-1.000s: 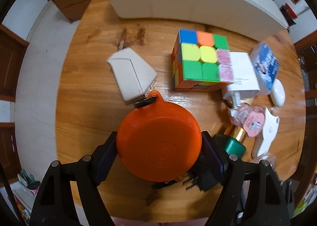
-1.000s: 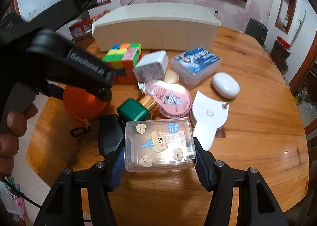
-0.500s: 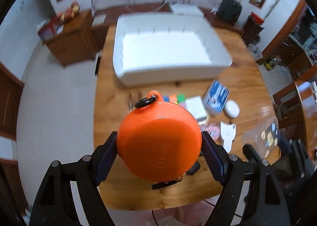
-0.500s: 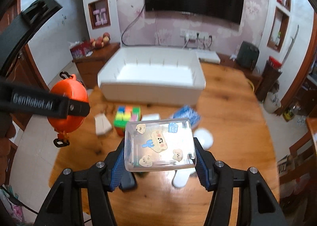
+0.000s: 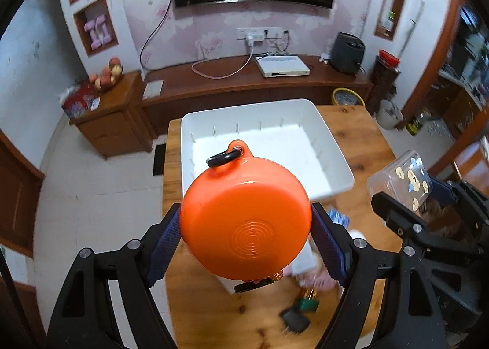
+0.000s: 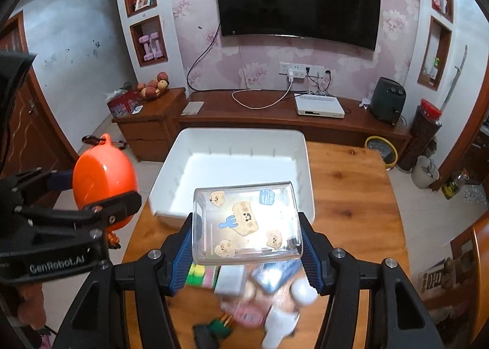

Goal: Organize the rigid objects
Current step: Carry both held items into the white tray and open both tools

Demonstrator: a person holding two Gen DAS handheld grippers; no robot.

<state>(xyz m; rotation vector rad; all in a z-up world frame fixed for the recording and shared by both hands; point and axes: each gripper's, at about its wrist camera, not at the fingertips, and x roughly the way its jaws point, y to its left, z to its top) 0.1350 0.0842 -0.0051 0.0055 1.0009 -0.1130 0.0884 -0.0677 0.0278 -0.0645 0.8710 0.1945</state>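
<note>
A wooden table (image 6: 345,183) carries a big white bin (image 6: 235,165), rectangular with ribbed inner walls, at its far edge. Held up in the air over the table's left side, the left tool (image 5: 246,235) clamps a round, glossy orange case (image 5: 244,220) with concentric rings moulded on its face and a black ring clipped to its top loop. Over the table's middle, just short of the bin, the right tool (image 6: 247,237) grips a clear plastic box (image 6: 246,223) decorated with cartoon stickers. Blurred small things lie at the near edge, among them a coloured cube (image 6: 201,275) and a green bottle (image 5: 308,303).
</note>
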